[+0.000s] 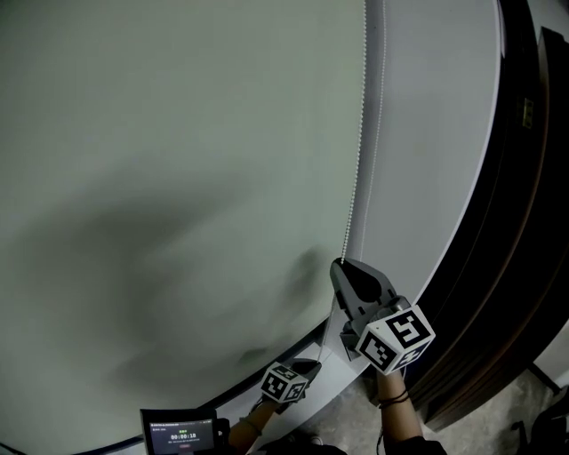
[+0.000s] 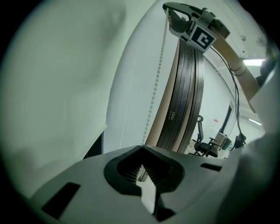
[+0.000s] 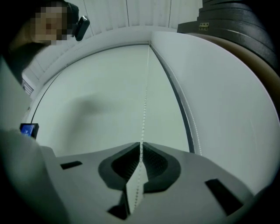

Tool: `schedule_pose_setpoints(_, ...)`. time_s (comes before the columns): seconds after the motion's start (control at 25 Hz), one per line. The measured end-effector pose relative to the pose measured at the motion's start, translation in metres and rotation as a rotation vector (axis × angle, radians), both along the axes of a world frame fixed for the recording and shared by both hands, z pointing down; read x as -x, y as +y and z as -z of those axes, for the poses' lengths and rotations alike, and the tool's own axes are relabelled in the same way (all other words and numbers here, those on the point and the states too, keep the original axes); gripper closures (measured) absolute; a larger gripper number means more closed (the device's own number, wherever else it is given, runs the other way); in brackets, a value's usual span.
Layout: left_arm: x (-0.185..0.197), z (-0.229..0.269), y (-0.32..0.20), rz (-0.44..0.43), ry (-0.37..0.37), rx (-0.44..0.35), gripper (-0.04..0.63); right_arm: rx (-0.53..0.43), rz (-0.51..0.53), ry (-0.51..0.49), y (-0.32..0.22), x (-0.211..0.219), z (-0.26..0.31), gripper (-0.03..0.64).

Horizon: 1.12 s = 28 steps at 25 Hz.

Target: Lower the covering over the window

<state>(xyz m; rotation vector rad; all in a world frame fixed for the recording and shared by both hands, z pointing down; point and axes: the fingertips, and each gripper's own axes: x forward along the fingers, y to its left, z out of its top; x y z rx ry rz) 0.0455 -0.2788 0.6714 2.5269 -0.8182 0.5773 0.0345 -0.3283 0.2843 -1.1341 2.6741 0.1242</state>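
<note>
A pale roller blind (image 1: 178, 178) hangs over most of the window. A white bead chain (image 1: 356, 178) runs down along the blind's right edge. My right gripper (image 1: 340, 265) is shut on the chain, which passes between its jaws (image 3: 141, 146) and rises over the blind (image 3: 96, 109). Lower down, my left gripper (image 1: 309, 363) points upward. In the left gripper view the chain (image 2: 157, 78) drops from the right gripper (image 2: 168, 8) straight into the left gripper (image 2: 142, 151), whose jaws are shut on it. The blind's lower edge (image 2: 94, 135) shows at the left.
A white window frame (image 1: 436, 133) borders the blind on the right, with a dark wooden door frame (image 1: 507, 222) beyond it. A small screen showing a timer (image 1: 182, 434) sits at bottom left. An office chair (image 2: 208, 144) stands farther back in the room.
</note>
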Motion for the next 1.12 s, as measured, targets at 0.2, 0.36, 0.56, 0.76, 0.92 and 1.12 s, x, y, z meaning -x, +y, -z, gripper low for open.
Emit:
schedule_pose_setpoints(0.2, 0.004, 0.000, -0.002, 0.002, 0.043, 0.012, 0.592, 0.031, 0.012, -0.137, 0.004, -0.010, -0.002, 0.595)
schedule_pose_setpoints(0.36, 0.014, 0.018, -0.010, -0.011, 0.073, -0.037, 0.591, 0.053, 0.046, -0.226, 0.008, -0.019, -0.004, 0.598)
schedule_pose_setpoints(0.56, 0.016, 0.118, -0.036, 0.008, 0.244, -0.252, 0.591, 0.074, 0.074, -0.273, 0.014, -0.027, -0.005, 0.598)
schedule_pose_setpoints(0.76, 0.018, 0.239, -0.043, -0.039, 0.415, -0.472, 0.591, 0.249, -0.017, -0.067, -0.001, -0.015, -0.108, 0.600)
schedule_pose_setpoints(0.92, 0.003, 0.285, -0.038, -0.128, 0.281, -0.566, 0.578, 0.473, -0.027, -0.088, 0.005, -0.014, -0.211, 0.601)
schedule_pose_setpoints(1.12, -0.018, 0.314, -0.024, -0.210, 0.274, -0.654, 0.549, 0.560, -0.046, -0.060, 0.013, -0.003, -0.261, 0.603)
